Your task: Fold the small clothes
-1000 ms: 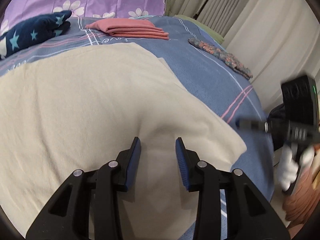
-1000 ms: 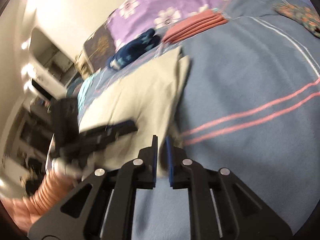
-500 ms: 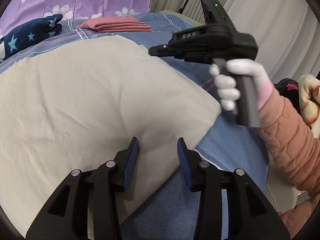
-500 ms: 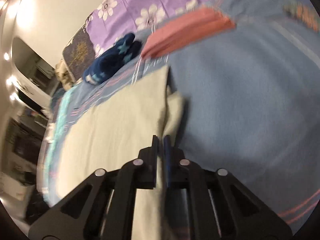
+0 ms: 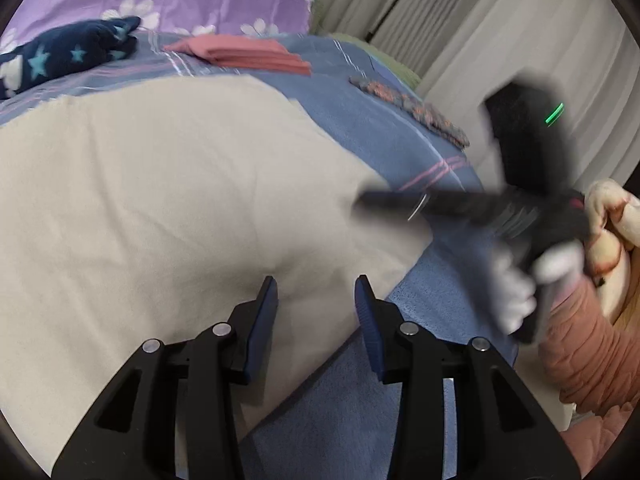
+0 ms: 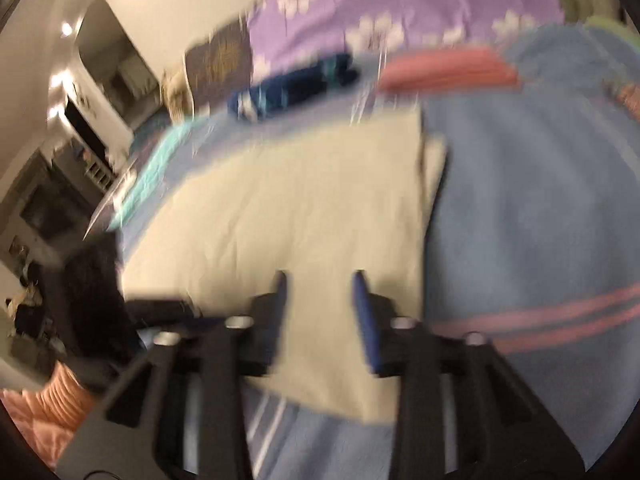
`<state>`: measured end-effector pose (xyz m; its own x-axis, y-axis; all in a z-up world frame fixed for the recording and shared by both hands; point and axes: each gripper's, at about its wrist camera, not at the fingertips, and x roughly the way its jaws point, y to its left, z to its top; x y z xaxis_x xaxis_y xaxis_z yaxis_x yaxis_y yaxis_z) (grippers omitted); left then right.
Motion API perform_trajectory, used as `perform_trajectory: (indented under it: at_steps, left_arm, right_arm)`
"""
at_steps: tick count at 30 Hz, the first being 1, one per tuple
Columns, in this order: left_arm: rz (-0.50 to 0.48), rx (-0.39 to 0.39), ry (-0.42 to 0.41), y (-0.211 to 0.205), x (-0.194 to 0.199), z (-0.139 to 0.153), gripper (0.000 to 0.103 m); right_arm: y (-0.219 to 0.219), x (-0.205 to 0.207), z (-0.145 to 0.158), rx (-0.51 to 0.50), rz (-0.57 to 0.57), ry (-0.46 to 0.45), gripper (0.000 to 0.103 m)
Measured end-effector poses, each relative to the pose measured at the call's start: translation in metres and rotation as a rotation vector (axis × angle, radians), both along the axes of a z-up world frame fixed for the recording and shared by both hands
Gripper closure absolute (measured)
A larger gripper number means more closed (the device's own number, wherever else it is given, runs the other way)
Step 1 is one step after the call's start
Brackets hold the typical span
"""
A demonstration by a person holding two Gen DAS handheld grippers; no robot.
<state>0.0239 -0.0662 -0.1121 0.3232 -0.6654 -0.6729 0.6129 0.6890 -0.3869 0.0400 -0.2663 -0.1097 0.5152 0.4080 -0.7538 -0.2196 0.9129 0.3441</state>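
Fingers opening, empty, above beige cloth

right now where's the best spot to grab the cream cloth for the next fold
Likely its near corner, which juts out over the blue bedsheet. Come in from the bed's near edge with one finger slid under the hem: the cream cloth lies flat, so only edges and corners offer anything to pinch.
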Motion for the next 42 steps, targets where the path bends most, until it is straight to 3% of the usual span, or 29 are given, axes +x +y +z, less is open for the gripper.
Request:
perform_trajectory:
  at_steps: [2,4,6,9,11,14,17,19,21,25,31,38,42]
  left_arm:
    - [0.041,-0.06,-0.03,0.029,-0.009,0.015,0.062]
    - [0.131,-0.086,-0.074,0.072,-0.017,0.032,0.062]
    - [0.24,-0.091,-0.111,0.116,-0.025,0.042,0.061]
    - [0.496,-0.056,-0.145,0.208,-0.036,0.047,0.061]
    - [0.643,-0.051,-0.124,0.263,-0.044,0.041,0.062]
    - [0.711,0.011,-0.087,0.312,-0.043,0.025,0.062]
    - [0.653,0.079,-0.02,0.326,-0.032,0.005,0.062]
    - [0.569,0.057,0.011,0.319,-0.027,-0.007,0.061]
    - [0.517,0.048,-0.019,0.314,-0.027,-0.006,0.06]
    - [0.428,-0.066,-0.042,0.309,-0.024,-0.002,0.06]
    - [0.367,-0.09,-0.044,0.298,-0.026,-0.001,0.059]
    - [0.343,-0.088,0.011,0.29,-0.024,-0.01,0.059]
    - [0.359,-0.125,0.043,0.294,-0.022,-0.012,0.059]
  right_arm:
    - [0.001,-0.002,-0.004,-0.047,-0.021,-0.009,0.083]
    - [0.002,-0.002,0.008,-0.064,-0.059,0.001,0.082]
    - [0.014,-0.002,0.031,-0.111,-0.062,-0.058,0.074]
    - [0.052,-0.002,0.059,-0.14,0.026,-0.136,0.069]
    - [0.084,0.007,0.071,-0.154,0.115,-0.161,0.065]
    - [0.13,0.016,0.072,-0.166,0.237,-0.146,0.064]
    - [0.178,0.025,0.074,-0.185,0.334,-0.145,0.062]
    - [0.206,0.025,0.079,-0.19,0.391,-0.156,0.056]
    - [0.231,0.016,0.082,-0.197,0.436,-0.162,0.055]
    - [0.255,0.008,0.081,-0.222,0.481,-0.158,0.054]
    - [0.28,0.033,0.082,-0.244,0.483,-0.134,0.053]
    - [0.355,0.07,0.09,-0.278,0.559,-0.155,0.053]
    - [0.41,0.091,0.08,-0.346,0.599,-0.164,0.053]
